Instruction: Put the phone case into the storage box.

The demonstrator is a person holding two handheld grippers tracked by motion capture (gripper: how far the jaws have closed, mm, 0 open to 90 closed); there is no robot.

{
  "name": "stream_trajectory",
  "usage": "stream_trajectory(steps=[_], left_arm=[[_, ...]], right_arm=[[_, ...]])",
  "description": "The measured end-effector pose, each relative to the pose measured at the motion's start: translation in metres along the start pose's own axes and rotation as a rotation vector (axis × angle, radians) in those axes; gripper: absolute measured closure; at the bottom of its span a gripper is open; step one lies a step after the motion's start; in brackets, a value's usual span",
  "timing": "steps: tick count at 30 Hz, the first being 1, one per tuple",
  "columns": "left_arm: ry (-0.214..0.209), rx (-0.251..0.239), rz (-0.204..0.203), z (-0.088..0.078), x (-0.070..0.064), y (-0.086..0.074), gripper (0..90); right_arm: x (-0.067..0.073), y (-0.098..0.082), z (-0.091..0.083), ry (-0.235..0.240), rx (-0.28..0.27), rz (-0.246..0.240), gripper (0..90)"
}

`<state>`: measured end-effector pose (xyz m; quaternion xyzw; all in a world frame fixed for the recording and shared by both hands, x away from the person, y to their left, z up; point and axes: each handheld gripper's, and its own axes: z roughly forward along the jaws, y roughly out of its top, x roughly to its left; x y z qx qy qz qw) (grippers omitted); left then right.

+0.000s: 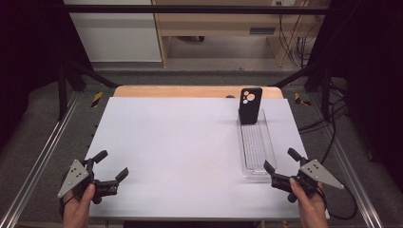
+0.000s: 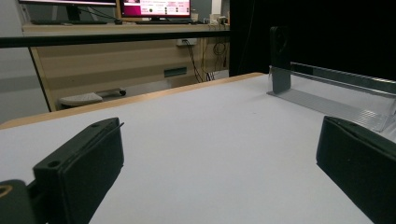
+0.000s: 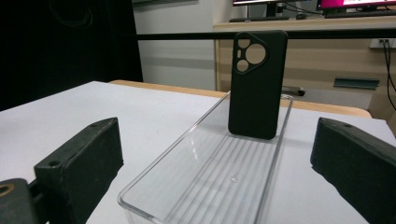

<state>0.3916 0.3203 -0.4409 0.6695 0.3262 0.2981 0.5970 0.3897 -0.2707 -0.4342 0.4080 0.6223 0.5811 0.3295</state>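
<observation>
A black phone case (image 1: pixel 250 105) stands upright at the far end of a clear tray (image 1: pixel 257 145) on the white surface (image 1: pixel 180 147). The right claw (image 1: pixel 280 165), held low and wide open, empty, points at the tray's near end; the right gripper view shows the case's camera cutouts. The left claw (image 1: pixel 113 165) gapes empty, well apart.

Even overhead light, dark edges, soft focus

The phone case (image 3: pixel 257 84) looks matt black and rubbery, the tray (image 3: pixel 210 186) clear glossy ribbed plastic, the tabletop (image 1: pixel 180 142) smooth matt white.
</observation>
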Motion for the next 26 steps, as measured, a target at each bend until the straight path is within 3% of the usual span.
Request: stream_trajectory(steps=[19,26], left_arm=[[-0.015,0.002,0.009,0.002,-0.001,0.000,0.8],[-0.027,0.018,0.011,0.006,-0.004,-0.001,0.8]], right_arm=[[0.020,-0.007,0.032,0.087,0.017,-0.032,2.3],[0.017,-0.008,0.036,0.062,0.035,-0.004,3.4]])
